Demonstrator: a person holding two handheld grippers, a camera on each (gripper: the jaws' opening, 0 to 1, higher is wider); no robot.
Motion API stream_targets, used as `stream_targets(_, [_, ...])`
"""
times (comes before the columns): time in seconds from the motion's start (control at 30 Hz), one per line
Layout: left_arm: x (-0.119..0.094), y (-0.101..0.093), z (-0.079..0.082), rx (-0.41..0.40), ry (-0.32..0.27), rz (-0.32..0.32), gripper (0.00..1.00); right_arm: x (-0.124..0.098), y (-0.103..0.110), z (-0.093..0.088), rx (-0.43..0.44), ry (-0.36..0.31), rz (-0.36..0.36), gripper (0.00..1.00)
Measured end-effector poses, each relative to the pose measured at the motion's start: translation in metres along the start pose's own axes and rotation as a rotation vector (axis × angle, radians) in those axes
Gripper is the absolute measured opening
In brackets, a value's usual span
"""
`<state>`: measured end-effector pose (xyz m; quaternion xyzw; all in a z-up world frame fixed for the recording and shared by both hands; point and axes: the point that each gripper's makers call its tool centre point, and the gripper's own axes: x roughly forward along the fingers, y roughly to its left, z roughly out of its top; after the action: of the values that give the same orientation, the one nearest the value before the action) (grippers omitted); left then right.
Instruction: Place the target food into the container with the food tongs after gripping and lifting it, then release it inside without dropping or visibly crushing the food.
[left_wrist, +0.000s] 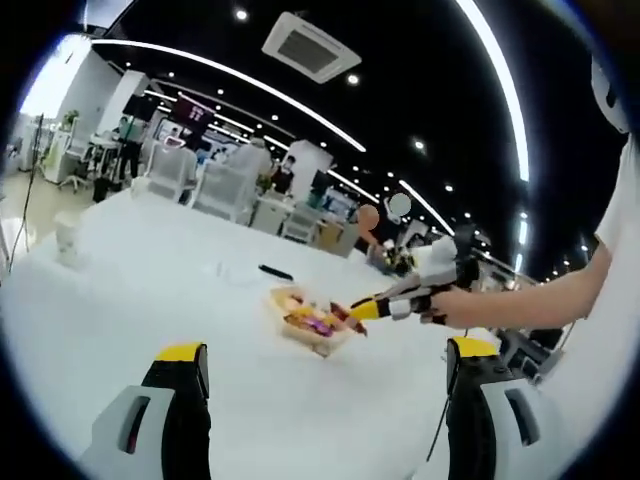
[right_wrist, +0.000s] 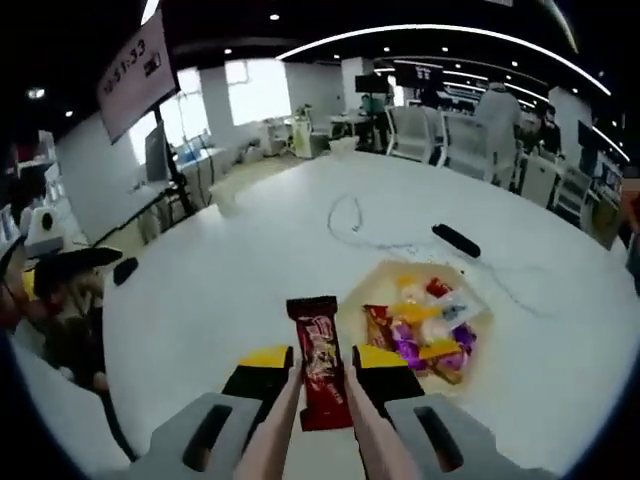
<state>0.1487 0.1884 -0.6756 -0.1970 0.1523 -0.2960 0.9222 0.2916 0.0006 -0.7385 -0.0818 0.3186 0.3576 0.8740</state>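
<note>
A: Where is your right gripper (right_wrist: 320, 368) at this moment?

B: In the right gripper view, your 2 yellow-tipped jaws are pressed in on the food tongs (right_wrist: 312, 432), whose 2 pinkish arms run up between them. The tongs are closed on a dark red snack packet (right_wrist: 318, 358), which stands roughly upright along the view, its top end above the jaw tips.

A: And the container?

B: The container (right_wrist: 372, 287) sits on the white table (right_wrist: 250, 260), just to the right of the packet in that view. It already holds a pile of wrapped snacks (right_wrist: 425, 325) in yellow, purple, red and white. The held packet is beside the container, not over it, as far as this view shows.

A: What does the left gripper view show you?

B: Your left gripper (left_wrist: 325, 365) has its jaws spread wide apart with nothing between them. Beyond them you can see the container (left_wrist: 300, 335), and your right gripper (left_wrist: 395, 305) reaching in from the right, with the packet (left_wrist: 347, 318) close to the container's near edge. Whether it touches the rim, you cannot tell.

A: Anything else on the table?

B: A black remote-like object (right_wrist: 456, 240) and a thin cable (right_wrist: 345, 215) lie past the container.
</note>
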Motion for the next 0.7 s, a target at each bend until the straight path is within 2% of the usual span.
stream_targets(0.1, [0.002, -0.006, -0.005, 0.042, 0.027, -0.015, 0.99, -0.003, -0.003, 0.0, 0.012, -0.001, -0.014, 0.22])
stream_targets(0.27, [-0.002, -0.011, -0.005, 0.034, 0.021, -0.018, 0.99, -0.009, -0.018, 0.007, 0.046, -0.016, -0.041, 0.22])
stream_targets(0.3, [-0.004, -0.011, -0.004, 0.032, 0.018, -0.015, 0.99, -0.01, -0.021, 0.009, 0.038, -0.014, -0.052, 0.22])
stream_targets(0.4, [-0.008, -0.009, -0.004, 0.026, 0.016, -0.007, 0.99, -0.016, -0.034, 0.015, -0.086, 0.036, -0.1, 0.22])
stream_targets(0.57, [-0.012, -0.008, -0.003, 0.029, 0.024, 0.003, 0.99, -0.026, -0.053, 0.037, -0.071, 0.019, -0.124, 0.22])
stream_targets(0.7, [-0.014, -0.008, 0.003, 0.038, 0.008, 0.001, 0.99, -0.031, -0.063, 0.047, -0.074, 0.008, -0.156, 0.22])
